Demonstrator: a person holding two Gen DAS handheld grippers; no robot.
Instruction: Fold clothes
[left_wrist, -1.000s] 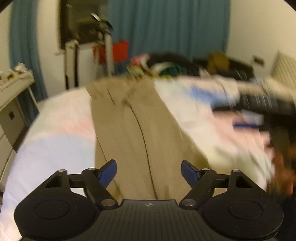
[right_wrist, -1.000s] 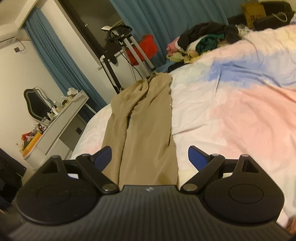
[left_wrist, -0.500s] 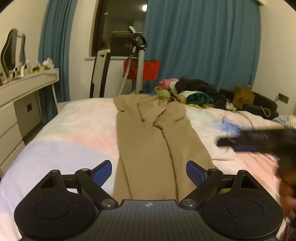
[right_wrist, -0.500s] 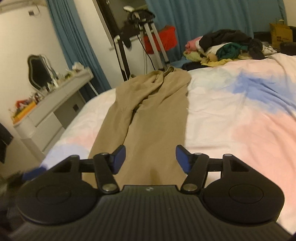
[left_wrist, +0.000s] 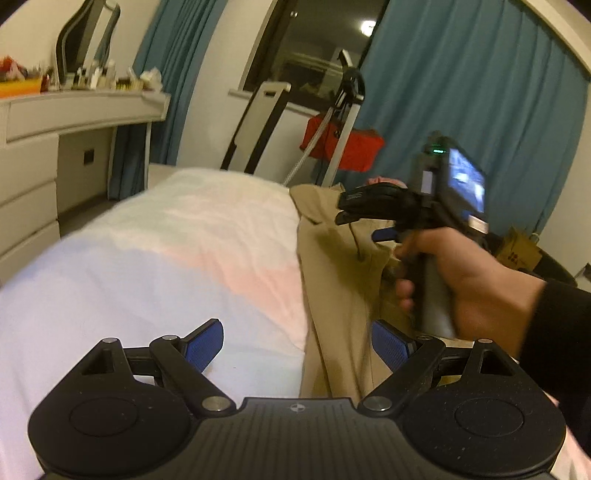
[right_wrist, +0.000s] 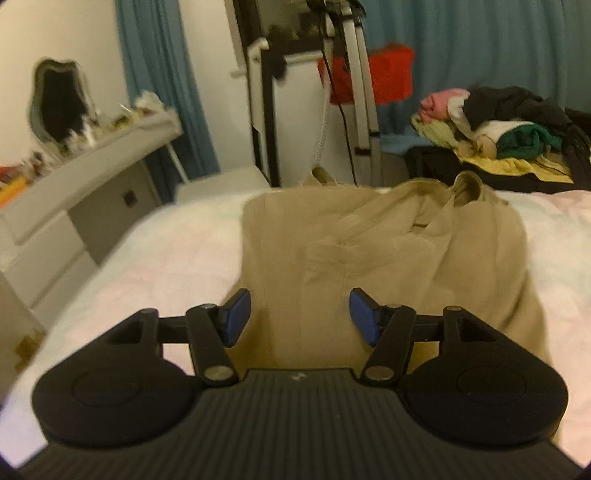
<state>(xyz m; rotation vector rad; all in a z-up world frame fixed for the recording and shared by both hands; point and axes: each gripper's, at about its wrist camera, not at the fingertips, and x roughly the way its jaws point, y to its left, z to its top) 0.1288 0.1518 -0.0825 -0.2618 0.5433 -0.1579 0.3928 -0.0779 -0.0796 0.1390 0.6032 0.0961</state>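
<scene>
A tan garment (right_wrist: 388, 266) lies lengthwise on the pastel bedspread (right_wrist: 155, 266), its collar end toward the far edge of the bed. My right gripper (right_wrist: 299, 317) hovers open just above its upper part, nothing between the blue pads. In the left wrist view the same tan garment (left_wrist: 332, 280) runs along the right of the bedspread (left_wrist: 166, 258). My left gripper (left_wrist: 295, 341) is open over the garment's left edge, empty. The right gripper (left_wrist: 384, 233) shows there too, held in a hand (left_wrist: 469, 273) above the garment.
A white dresser (left_wrist: 44, 147) with clutter and a mirror stands to the left of the bed. Beyond the bed's far edge are a white chair (right_wrist: 280, 110), a metal stand with a red bag (right_wrist: 384, 74), blue curtains and a pile of mixed clothes (right_wrist: 509, 136).
Both grippers moved forward along the garment toward its collar end. The right gripper's jaws narrowed and then widened again, still open. The left view swung left, and the right hand and gripper came into it.
</scene>
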